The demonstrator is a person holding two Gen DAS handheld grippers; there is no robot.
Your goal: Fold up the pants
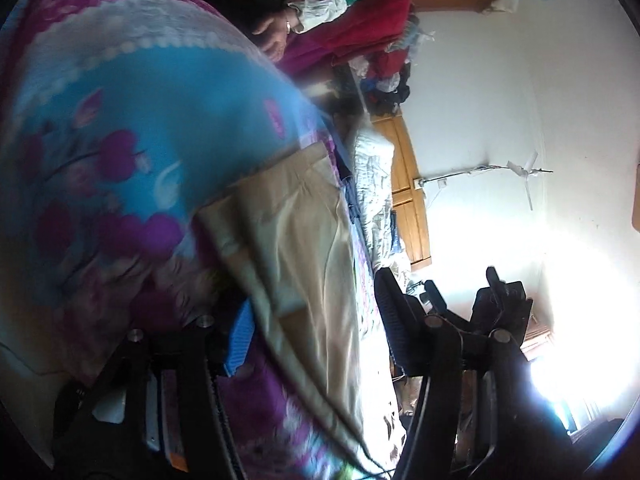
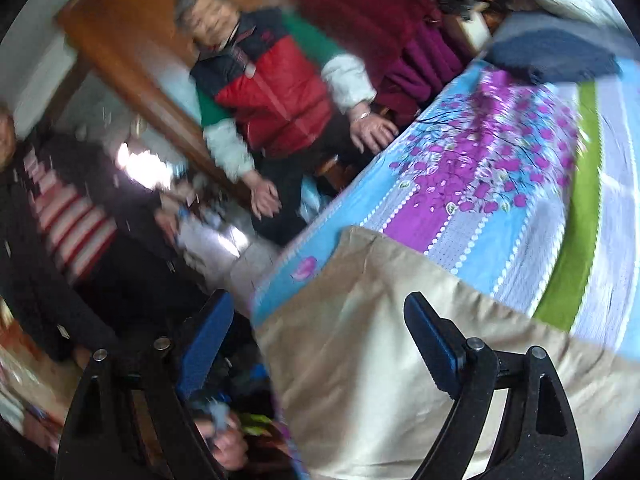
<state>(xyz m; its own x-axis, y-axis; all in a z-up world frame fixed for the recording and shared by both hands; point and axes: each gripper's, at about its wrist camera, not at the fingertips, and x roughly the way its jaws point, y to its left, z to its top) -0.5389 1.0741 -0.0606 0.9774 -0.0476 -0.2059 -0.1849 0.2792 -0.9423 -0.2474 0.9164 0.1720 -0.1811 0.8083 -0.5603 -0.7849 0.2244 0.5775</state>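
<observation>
A: Where do the pants lie, and what about their edges?

B: The beige pants (image 2: 400,360) fill the lower middle of the right wrist view, spread on the floral bedsheet (image 2: 500,184). Their upper edge runs diagonally from centre to the right border; their left edge hangs right at the bed's side. In the left wrist view the pants (image 1: 288,240) run from centre to the bottom, and the frame is tilted.

A: And the grippers?

B: The right gripper (image 2: 316,348) is released, jaws spread wide, one finger left of the cloth, the other over it. The left gripper (image 1: 312,320) is also spread wide, the pants passing between its fingers; I cannot tell whether they touch.

A: Free room?

B: Bare sheet lies in the upper right of the right wrist view, up to a dark blue pillow (image 2: 552,56).

A: Anything in the way?

B: A seated person (image 2: 276,96) in a red vest at upper centre rests a hand (image 2: 372,128) on the bed's edge. A white quilt (image 1: 376,184) lies right of the pants in the left wrist view.
</observation>
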